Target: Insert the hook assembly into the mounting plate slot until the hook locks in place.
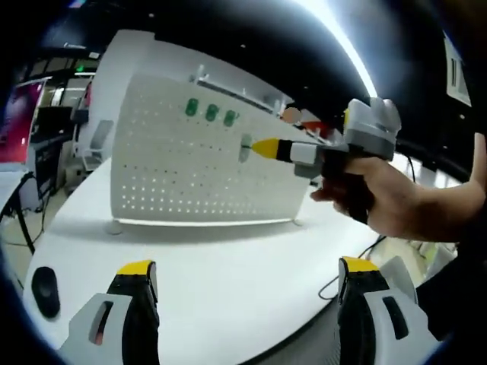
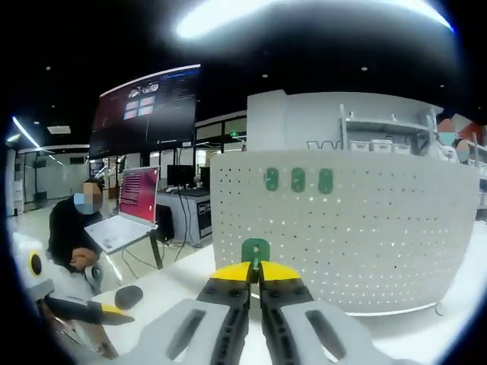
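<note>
A white perforated mounting plate point(image 1: 175, 175) stands upright on the white table point(image 1: 228, 281). Three green hooks point(image 1: 211, 112) sit in a row near its top edge. My right gripper point(image 1: 265, 148), held by a hand, comes in from the right with its yellow tip at the plate's face. In the right gripper view, my right gripper point(image 2: 255, 268) is shut on a green hook point(image 2: 255, 249), just in front of the plate point(image 2: 380, 236) and below the three mounted hooks point(image 2: 297, 179). My left gripper point(image 1: 247, 266) hangs open over the table, holding nothing.
A black mouse point(image 1: 46, 291) lies near the table's left edge. A dark cable point(image 1: 346, 270) trails over the table on the right. Beyond the table, a person point(image 2: 72, 228) sits at a laptop point(image 2: 125, 217), with desks and monitors behind.
</note>
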Demonstrator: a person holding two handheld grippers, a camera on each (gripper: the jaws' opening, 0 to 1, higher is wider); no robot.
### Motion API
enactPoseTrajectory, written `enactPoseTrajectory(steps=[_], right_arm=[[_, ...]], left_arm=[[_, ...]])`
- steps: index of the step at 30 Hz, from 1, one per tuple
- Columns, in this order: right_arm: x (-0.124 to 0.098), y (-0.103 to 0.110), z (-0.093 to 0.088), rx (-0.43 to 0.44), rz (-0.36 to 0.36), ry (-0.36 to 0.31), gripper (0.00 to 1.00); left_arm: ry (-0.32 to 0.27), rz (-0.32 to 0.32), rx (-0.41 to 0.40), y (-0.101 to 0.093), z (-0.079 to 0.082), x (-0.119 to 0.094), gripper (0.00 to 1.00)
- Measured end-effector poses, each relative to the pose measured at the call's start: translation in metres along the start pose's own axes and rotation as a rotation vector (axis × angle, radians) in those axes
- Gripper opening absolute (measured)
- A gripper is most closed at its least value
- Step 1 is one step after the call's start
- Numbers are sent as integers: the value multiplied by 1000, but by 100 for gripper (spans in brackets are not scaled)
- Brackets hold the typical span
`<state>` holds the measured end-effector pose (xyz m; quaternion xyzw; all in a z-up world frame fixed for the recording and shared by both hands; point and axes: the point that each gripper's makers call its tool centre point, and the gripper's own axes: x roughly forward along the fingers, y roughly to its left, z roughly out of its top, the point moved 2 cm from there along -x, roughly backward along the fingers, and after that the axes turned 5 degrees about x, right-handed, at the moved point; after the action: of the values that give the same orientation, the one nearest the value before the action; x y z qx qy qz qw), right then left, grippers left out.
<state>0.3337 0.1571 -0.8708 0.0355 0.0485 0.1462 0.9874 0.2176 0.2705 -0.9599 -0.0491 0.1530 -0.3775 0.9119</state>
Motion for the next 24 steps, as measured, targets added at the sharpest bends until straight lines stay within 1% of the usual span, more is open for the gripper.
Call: enactPoseTrajectory(steps=[2,4,9,12,18,24], right_arm=[[5,-10,1,5,-29,0,0],[9,-18,4,11,-50,-10,0],[19,-46,17,-19,-117,-41,0],[23,-58,22,-44,-143,-49,0],[30,-72,26,-55,-164,-56,0],[43,-88,38,-58,-200,-87,0]], left_arm=[[4,3,13,0,-1,0,100],[3,3,6,1,0,0,100],[-7,16,-12,3,1,0,100],[2,17,-6,3,0,0,100],[4,18,-12,3,0,0,100],[8,26,-20,4,-1,1,100]])
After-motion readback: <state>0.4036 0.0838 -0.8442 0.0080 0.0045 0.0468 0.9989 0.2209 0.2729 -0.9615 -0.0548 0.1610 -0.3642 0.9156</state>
